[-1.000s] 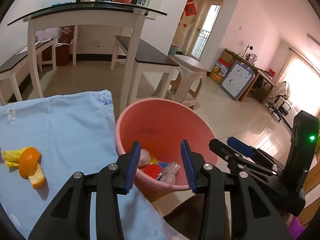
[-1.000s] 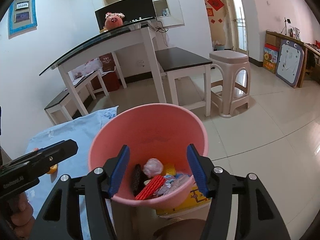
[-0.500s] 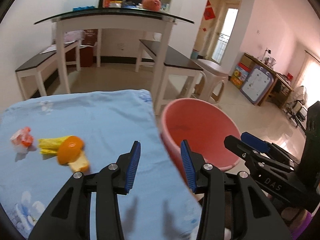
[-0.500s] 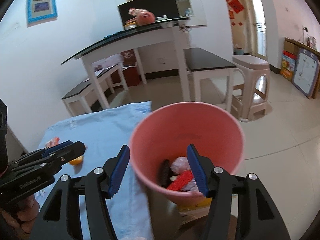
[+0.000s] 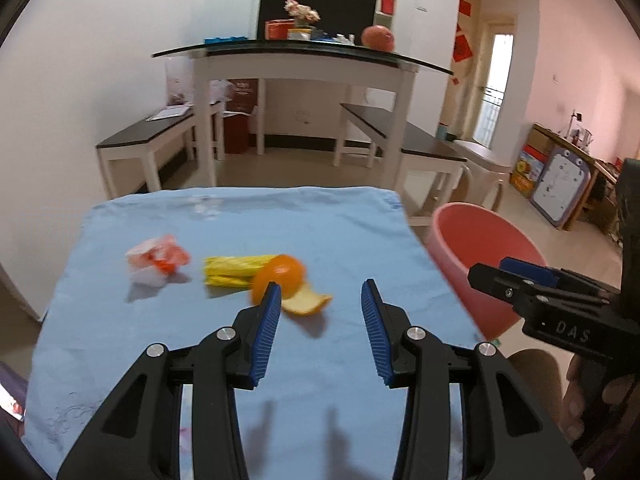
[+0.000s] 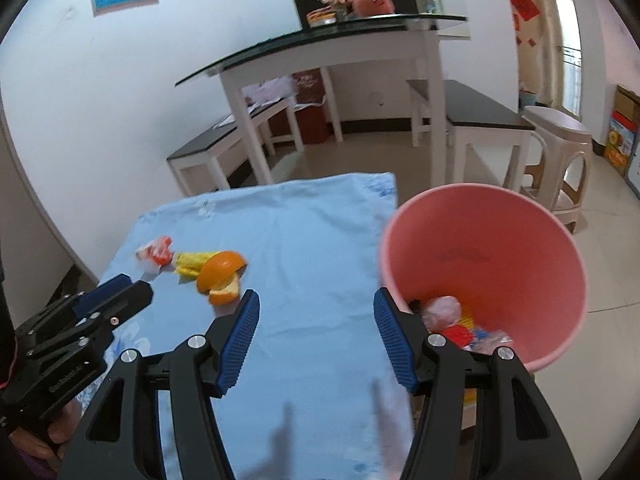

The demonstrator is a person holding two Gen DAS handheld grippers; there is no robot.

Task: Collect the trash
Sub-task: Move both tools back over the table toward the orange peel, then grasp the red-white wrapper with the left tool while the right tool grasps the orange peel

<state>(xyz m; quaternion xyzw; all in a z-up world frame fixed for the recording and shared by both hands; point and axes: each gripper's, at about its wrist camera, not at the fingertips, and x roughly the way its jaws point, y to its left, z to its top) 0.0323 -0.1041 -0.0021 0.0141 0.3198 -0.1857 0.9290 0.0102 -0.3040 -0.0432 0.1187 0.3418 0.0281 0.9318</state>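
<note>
Three scraps lie in a row near the middle of the blue tablecloth [image 5: 352, 240]: an orange peel [image 5: 286, 282], a yellow wrapper [image 5: 232, 270] touching it, and a crumpled red-and-white wrapper [image 5: 156, 260] just beside that. The left gripper [image 5: 320, 328] and right gripper [image 6: 316, 338] both hover spread and empty. The peel looks light, curled and fairly stiff, best pinched across its domed part; the wrappers look flimsy and likely slippery, so grip their bunched middles. The pink bucket [image 6: 484, 196] sits off the table's right edge.
</note>
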